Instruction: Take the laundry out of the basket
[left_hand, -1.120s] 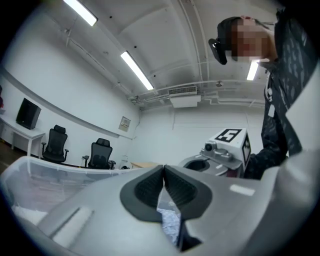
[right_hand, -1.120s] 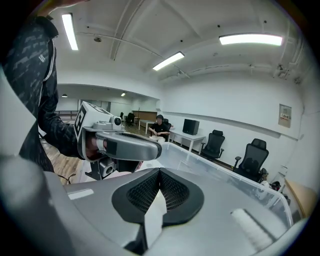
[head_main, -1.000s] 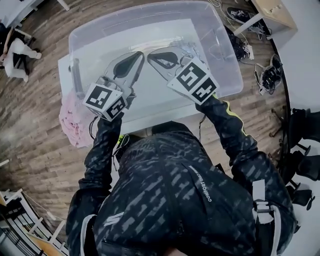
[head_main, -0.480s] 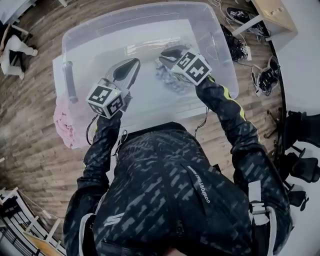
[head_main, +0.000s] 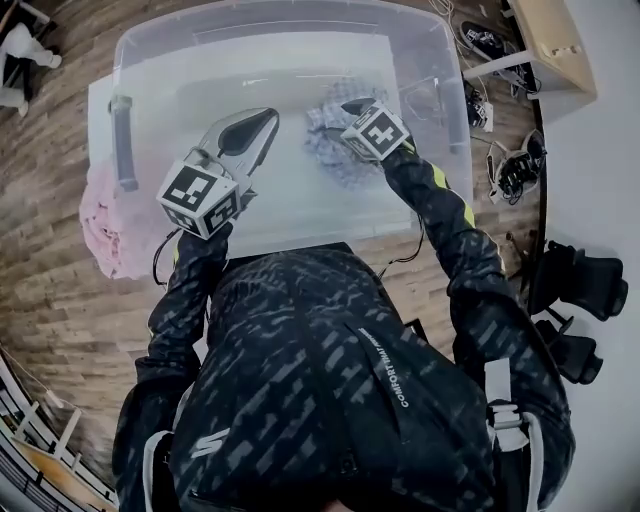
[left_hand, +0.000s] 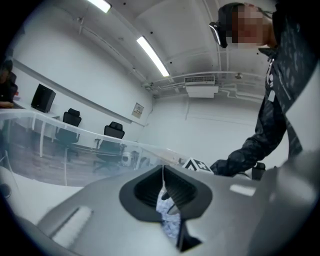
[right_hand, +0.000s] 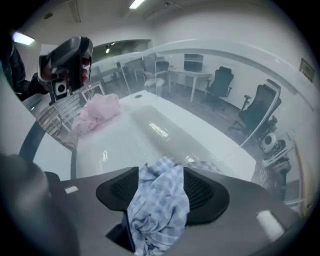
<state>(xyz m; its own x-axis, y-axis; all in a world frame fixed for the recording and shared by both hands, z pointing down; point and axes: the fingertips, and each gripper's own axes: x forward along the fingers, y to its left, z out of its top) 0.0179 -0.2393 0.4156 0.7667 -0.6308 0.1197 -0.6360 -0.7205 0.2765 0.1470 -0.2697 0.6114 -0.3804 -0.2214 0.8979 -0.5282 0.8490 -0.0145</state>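
Between right tool's (right_hand: 161, 179) opening jaws: cloth (right_hand: 159, 212)

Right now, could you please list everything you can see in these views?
basket: one, clear plastic, on white table.
checked cloth: one, blue-white, inside basket.
pink cloth: one, pink, table's left edge, outside basket.
dark cylinder: one, grey, basket's left end.
office chairs: several, black, room behind.
left gripper: one, grey, above basket, shut, empty.
right gripper: one, grey, inside basket, jaws opening, checked cloth between them.
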